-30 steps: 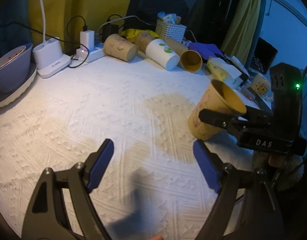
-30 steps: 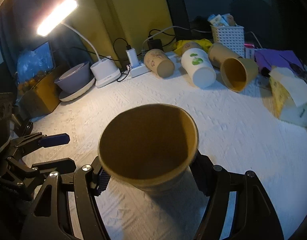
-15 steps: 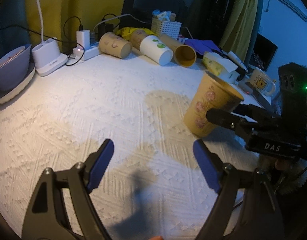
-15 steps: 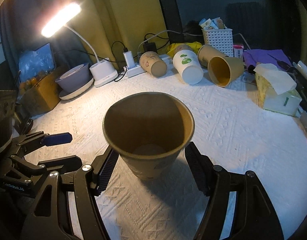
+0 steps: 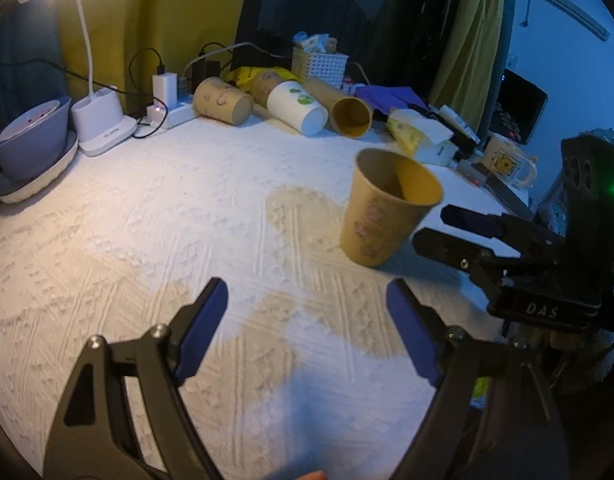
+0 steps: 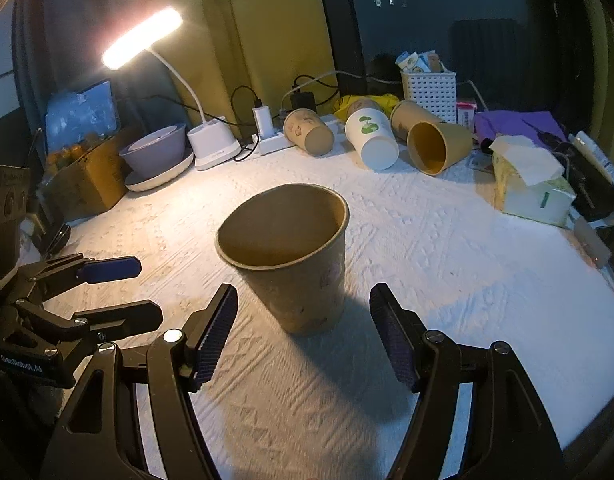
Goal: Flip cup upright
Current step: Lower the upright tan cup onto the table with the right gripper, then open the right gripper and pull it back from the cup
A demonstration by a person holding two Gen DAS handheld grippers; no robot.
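Observation:
A brown paper cup (image 6: 291, 256) with a faint pink print stands upright, mouth up, on the white textured cloth (image 6: 427, 248). It also shows in the left wrist view (image 5: 383, 216). My right gripper (image 6: 303, 336) is open and sits just behind the cup, its fingers apart from it on both sides; it shows in the left wrist view (image 5: 447, 226) to the right of the cup. My left gripper (image 5: 307, 320) is open and empty, low over the cloth, left of and nearer than the cup; it shows at the left edge of the right wrist view (image 6: 119, 292).
Several paper cups (image 6: 371, 136) lie on their sides at the back, by a white basket (image 6: 429, 92) and power strip (image 6: 267, 140). A lit desk lamp (image 6: 143, 42), a grey bowl (image 6: 155, 152), a tissue pack (image 6: 531, 184) and a yellow mug (image 5: 507, 160) ring the cloth.
The right gripper tilted the cup from leaning to upright, set it on the cloth, opened and drew back from it. The left gripper stayed open.

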